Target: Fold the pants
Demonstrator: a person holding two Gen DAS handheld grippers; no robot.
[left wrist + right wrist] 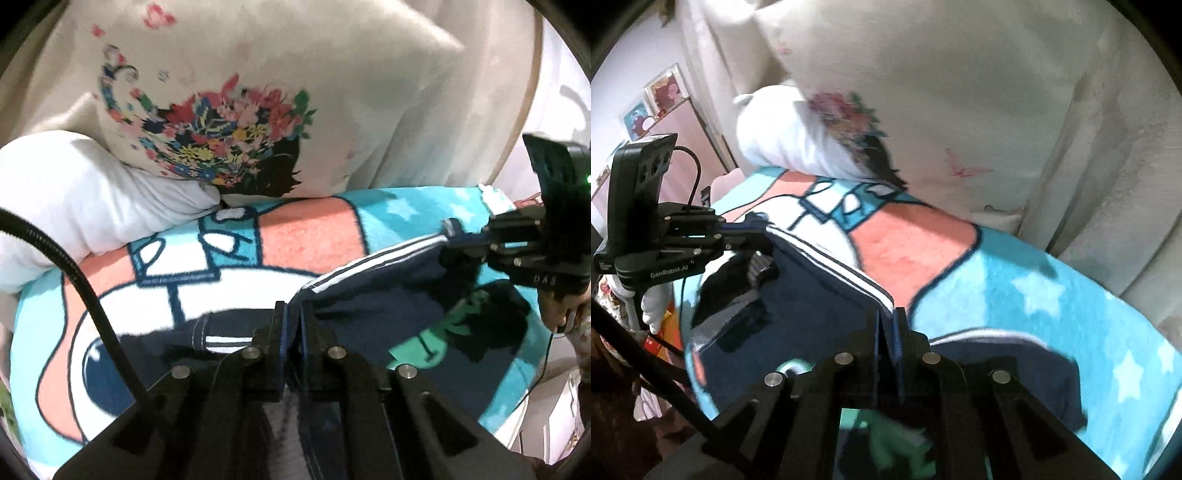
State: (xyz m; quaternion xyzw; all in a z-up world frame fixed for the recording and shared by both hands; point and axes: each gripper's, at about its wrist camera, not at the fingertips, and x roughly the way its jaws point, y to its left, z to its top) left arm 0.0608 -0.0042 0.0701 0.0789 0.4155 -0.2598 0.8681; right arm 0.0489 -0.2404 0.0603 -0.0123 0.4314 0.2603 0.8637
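Navy pants (388, 288) with white side stripes hang stretched between both grippers above a cartoon blanket (306, 236). My left gripper (291, 321) is shut on one end of the striped edge. My right gripper (452, 230) shows at the right of the left wrist view, shut on the other end. In the right wrist view the pants (820, 295) run from my right gripper (886, 325) at bottom centre to my left gripper (753, 229) at the left. More navy cloth (1008, 369) lies on the blanket (1015, 280) below.
A large cream pillow with a floral print (236, 147) leans at the back of the bed, a white pillow (92, 195) beside it. Framed pictures (665, 88) and a pink cabinet stand at the left of the right wrist view.
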